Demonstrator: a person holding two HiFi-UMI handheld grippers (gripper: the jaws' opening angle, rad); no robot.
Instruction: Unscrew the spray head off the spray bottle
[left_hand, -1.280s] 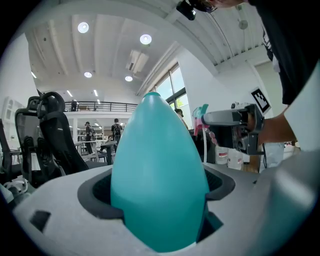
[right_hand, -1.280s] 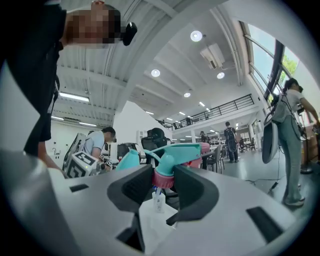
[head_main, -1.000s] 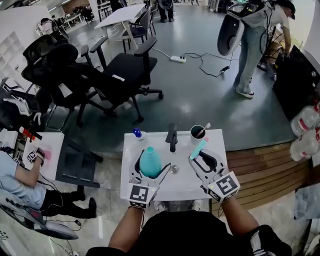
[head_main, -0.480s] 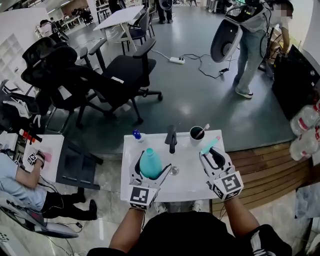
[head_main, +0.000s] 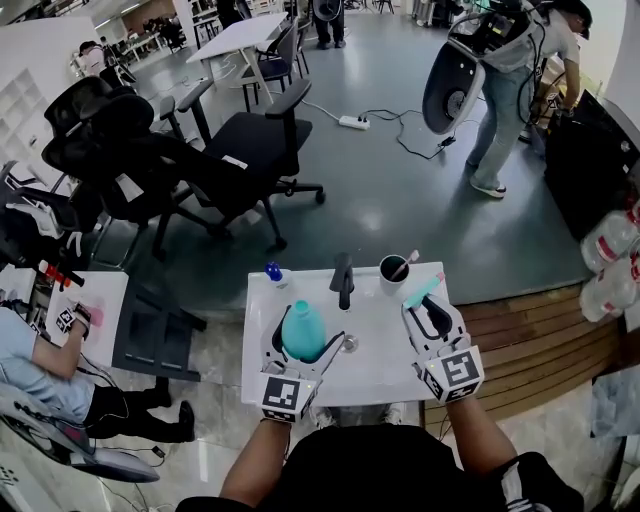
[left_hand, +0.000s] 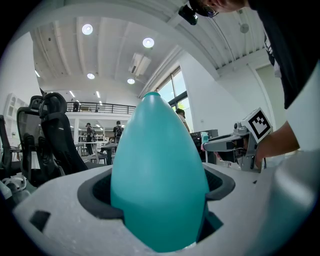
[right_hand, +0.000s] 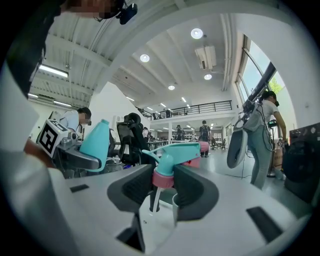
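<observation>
White table (head_main: 380, 355) in front of the person, both grippers over it. Teal spray bottle (left_hand: 160, 165) upright in the left gripper (head_main: 303, 340), over the left half of the table. Jaws clamped on the bottle's wide lower body, pads pressed against both sides. No head on the bottle, bare neck on top. Right gripper (right_hand: 162, 187) over the right side of the table, jaws closed on the pink collar of the spray head (right_hand: 172, 157). Teal nozzle points away from the person, thin tube hangs down between the jaws. Head and bottle well apart. Black faucet (head_main: 343, 277) at the table's far edge, dark cup (head_main: 394, 270) just right of it, drain (head_main: 349, 343) beside the bottle.
</observation>
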